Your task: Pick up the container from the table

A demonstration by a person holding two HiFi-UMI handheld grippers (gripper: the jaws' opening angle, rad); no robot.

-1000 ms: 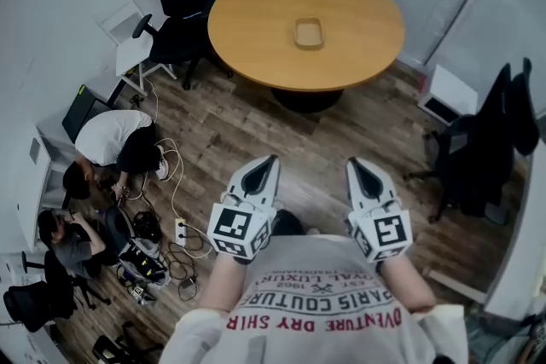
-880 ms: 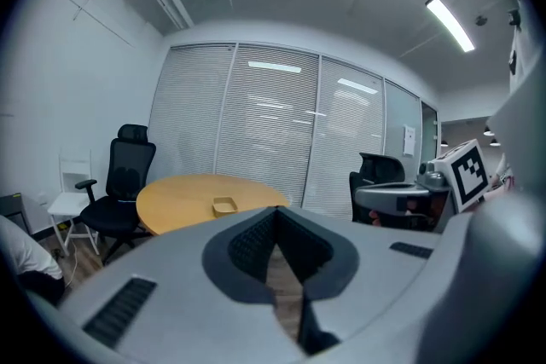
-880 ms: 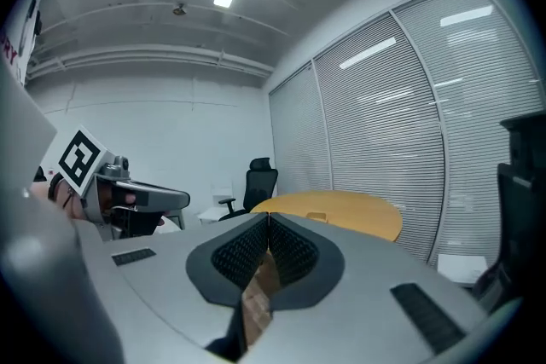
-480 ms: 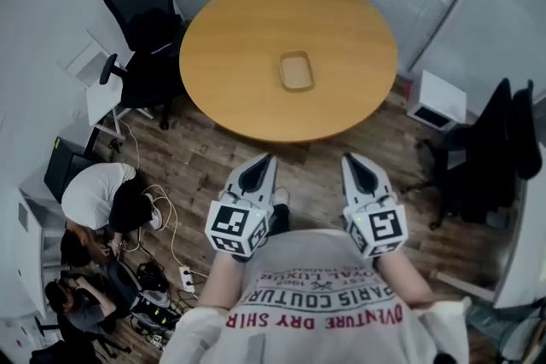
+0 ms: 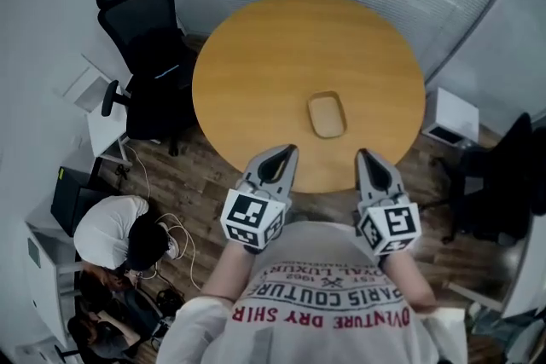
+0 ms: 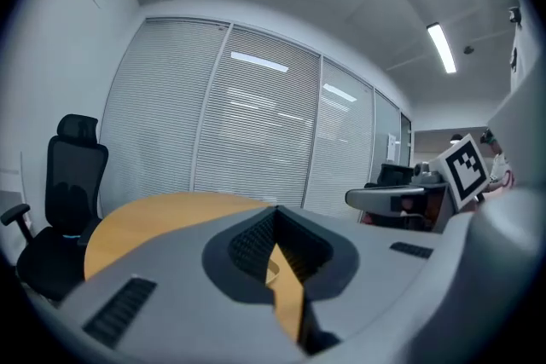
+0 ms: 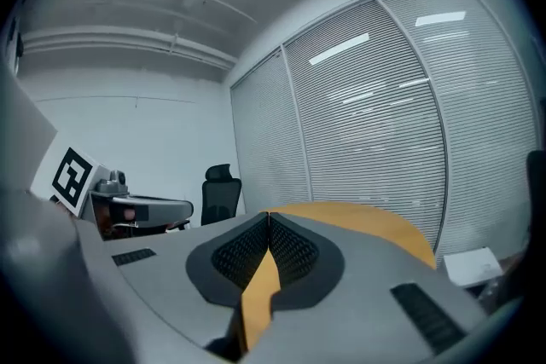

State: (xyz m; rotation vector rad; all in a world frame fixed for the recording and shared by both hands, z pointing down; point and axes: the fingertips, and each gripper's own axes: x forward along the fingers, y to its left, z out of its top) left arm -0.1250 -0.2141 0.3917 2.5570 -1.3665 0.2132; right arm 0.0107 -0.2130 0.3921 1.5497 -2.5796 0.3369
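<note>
Right, both claws clenched and empty: left claw [image 5: 290, 151] and right claw [image 5: 364, 155] each have their jaws pressed tip to tip, nothing between them, and both hang at the near rim of the table [image 5: 273, 55], pointing across it. Container [image 5: 327, 115] lies flat on the table top, in the near half, a little in from the near rim and between the lines of my two claws, slightly closer to the right one. It reads as a shallow tan tray, rounded corners, low raised wall all round, nothing visible inside. Material hard to call from up here; possibly moulded pulp or thin wood. I judge it light and fairly stiff, with a wall that could flex or crack under a hard pinch. Too wide to span across, I think. Best hold: open one claw, one jaw inside the wall and one outside, on the end nearest the table's near rim, firm but gentle. Smooth top, so it may skate if nudged.
</note>
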